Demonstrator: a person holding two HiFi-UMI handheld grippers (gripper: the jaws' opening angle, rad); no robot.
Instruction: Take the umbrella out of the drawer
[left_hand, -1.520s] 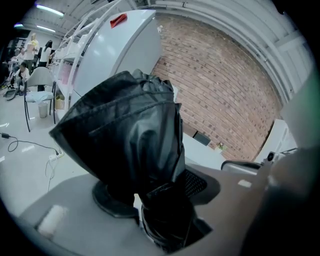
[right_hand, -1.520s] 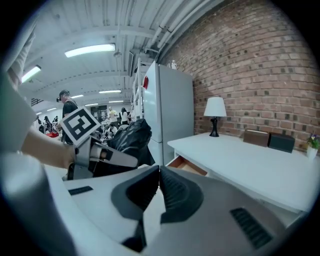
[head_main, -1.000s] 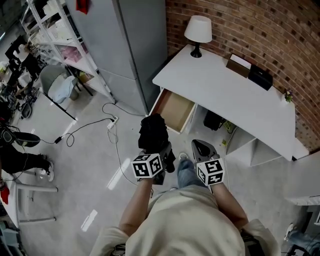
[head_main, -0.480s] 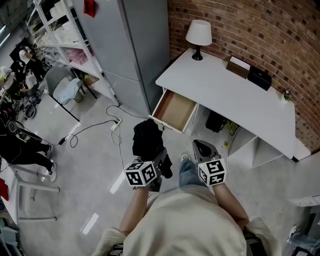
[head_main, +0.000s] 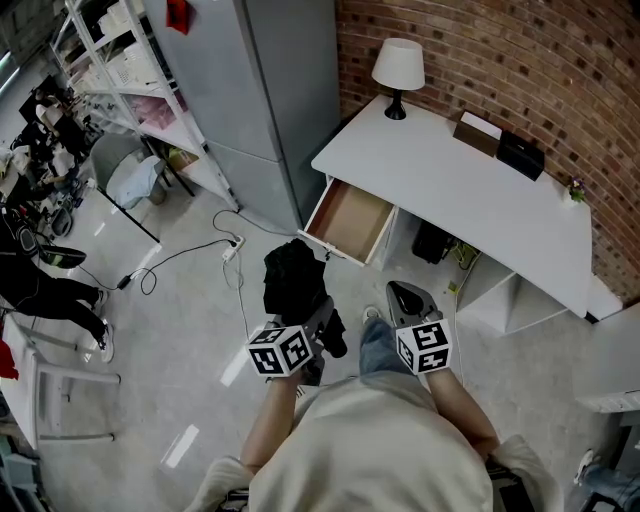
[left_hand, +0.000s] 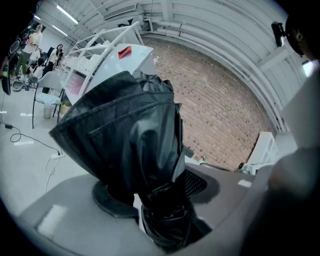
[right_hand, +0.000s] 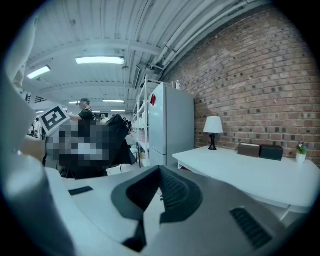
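Observation:
A black folded umbrella (head_main: 293, 279) hangs in the air in front of the open drawer (head_main: 348, 221), clear of it. My left gripper (head_main: 318, 320) is shut on its bundled lower end, and the fabric bulges out beyond the jaws. The left gripper view shows the umbrella (left_hand: 129, 142) filling the middle, pinched in the left gripper (left_hand: 165, 222). The drawer's wooden inside is bare. My right gripper (head_main: 405, 298) is to the right of the left one, shut and holding nothing. In the right gripper view, the right gripper (right_hand: 160, 194) has its jaws together and points toward the desk (right_hand: 252, 176).
The white desk (head_main: 470, 195) stands against a brick wall, with a lamp (head_main: 397, 66), a brown box (head_main: 478, 131) and a black box (head_main: 521, 154) on it. A grey fridge (head_main: 255, 90) and shelving (head_main: 120, 80) are at the left. Cables (head_main: 225, 250) lie on the floor.
My left gripper has drawn the umbrella back and to the left, farther from the drawer. The right gripper has barely shifted.

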